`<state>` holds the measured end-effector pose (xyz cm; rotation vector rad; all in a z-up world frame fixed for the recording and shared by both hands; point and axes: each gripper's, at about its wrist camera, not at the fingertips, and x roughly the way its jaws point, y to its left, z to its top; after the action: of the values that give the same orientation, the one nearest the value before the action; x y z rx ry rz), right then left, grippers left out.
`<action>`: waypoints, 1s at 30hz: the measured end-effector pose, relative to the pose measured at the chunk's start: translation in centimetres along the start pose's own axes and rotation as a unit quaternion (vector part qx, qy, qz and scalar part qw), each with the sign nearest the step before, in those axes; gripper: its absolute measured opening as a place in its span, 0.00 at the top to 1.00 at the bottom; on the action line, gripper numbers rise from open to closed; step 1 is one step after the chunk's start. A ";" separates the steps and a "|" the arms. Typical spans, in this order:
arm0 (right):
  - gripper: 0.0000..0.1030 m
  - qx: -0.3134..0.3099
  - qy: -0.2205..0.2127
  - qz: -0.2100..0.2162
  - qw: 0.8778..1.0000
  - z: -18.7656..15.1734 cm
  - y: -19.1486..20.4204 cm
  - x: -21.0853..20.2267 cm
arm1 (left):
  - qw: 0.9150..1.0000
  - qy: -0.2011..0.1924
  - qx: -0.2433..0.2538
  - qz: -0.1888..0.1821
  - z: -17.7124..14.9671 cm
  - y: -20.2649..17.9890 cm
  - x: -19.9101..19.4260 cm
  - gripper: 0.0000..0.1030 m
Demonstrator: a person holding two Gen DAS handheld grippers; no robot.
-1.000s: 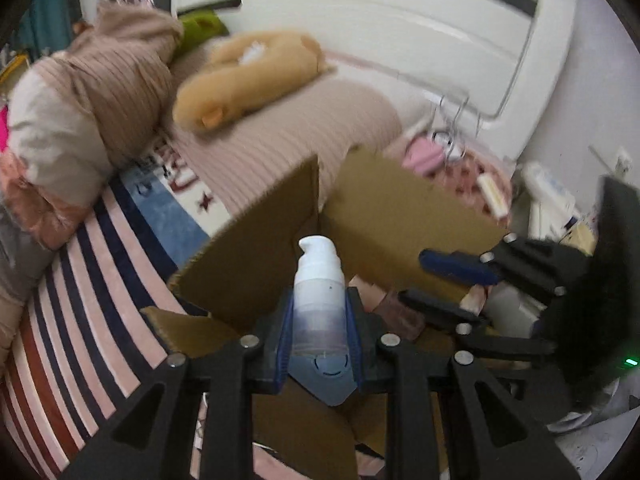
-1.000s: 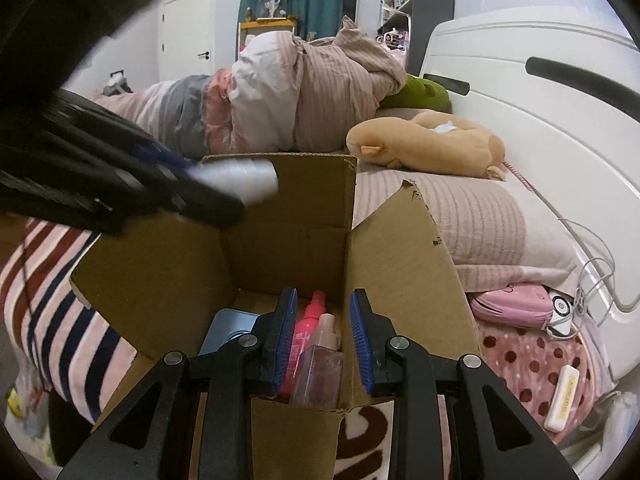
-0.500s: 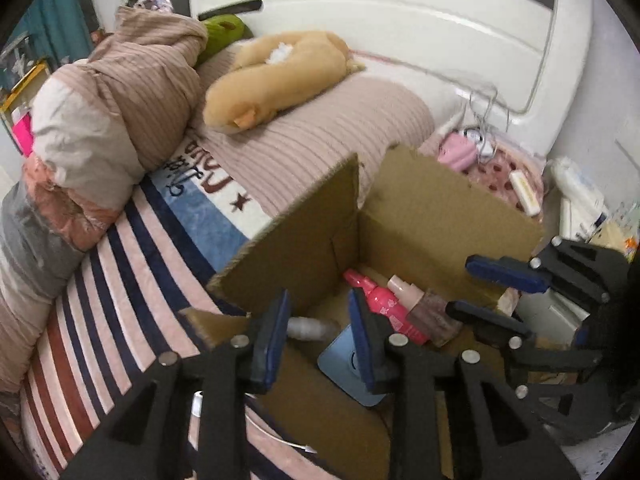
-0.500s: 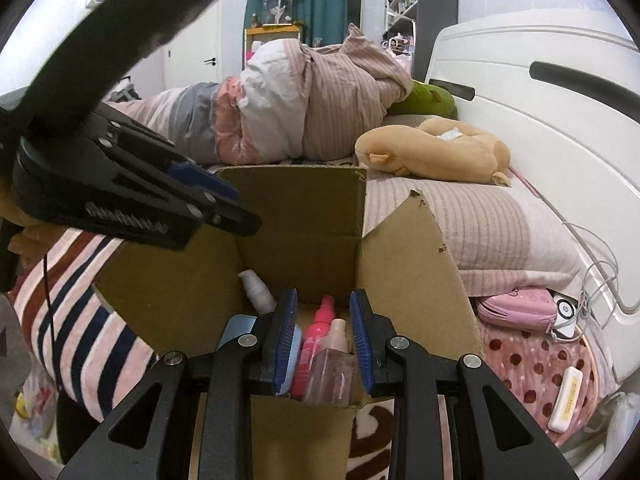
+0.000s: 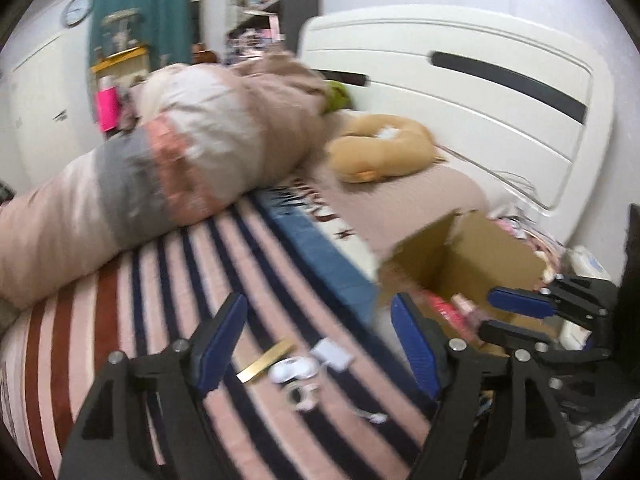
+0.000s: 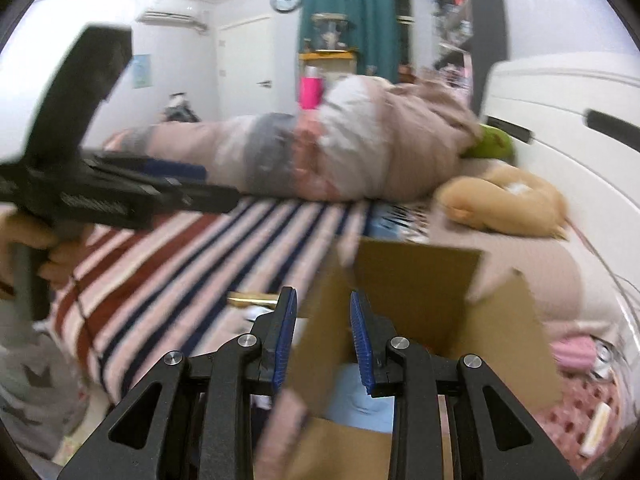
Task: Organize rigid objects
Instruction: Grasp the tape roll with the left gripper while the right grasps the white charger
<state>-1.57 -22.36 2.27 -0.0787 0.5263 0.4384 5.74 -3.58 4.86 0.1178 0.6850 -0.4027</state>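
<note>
An open cardboard box (image 5: 472,256) stands on the bed at the right; pink bottles (image 5: 444,306) lie inside it. My left gripper (image 5: 320,344) is wide open and empty above the striped blanket, left of the box. Small objects lie on the blanket below it: a gold bar (image 5: 266,360), a white piece (image 5: 332,354) and white earbuds (image 5: 292,370). My right gripper (image 6: 323,336) is open and empty, just above the box's near-left flap (image 6: 320,352); it also shows in the left wrist view (image 5: 516,316). A blue item (image 6: 360,400) lies in the box.
A rolled quilt (image 5: 172,168) lies across the bed's far side. A tan plush toy (image 5: 380,152) rests by the white headboard (image 5: 480,92). Pink things and a white tube (image 6: 596,428) lie right of the box. The striped blanket (image 5: 160,292) spreads to the left.
My left gripper let the white pump bottle go into the box, opened wide and swung left over the blanket. My right gripper shifted left, to the box's left flap.
</note>
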 end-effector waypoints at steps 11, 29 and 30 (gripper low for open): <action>0.76 -0.028 0.107 0.055 0.992 -2.1 9.2 9.1 | 0.995 0.046 -0.087 0.013 -9.0 8.4 4.6 0.27; 0.95 0.035 0.225 -0.011 0.974 -9.8 5.5 18.3 | 0.981 0.135 -0.113 -0.087 -14.6 4.3 16.9 0.63; 0.95 0.032 0.225 -0.010 0.974 -9.8 5.6 18.3 | 0.981 0.134 -0.111 -0.086 -14.6 4.2 16.8 0.63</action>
<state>5.68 -12.04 -15.15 -0.1228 0.9847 0.3844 10.51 -1.67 -17.18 -0.1025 1.0054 -0.4780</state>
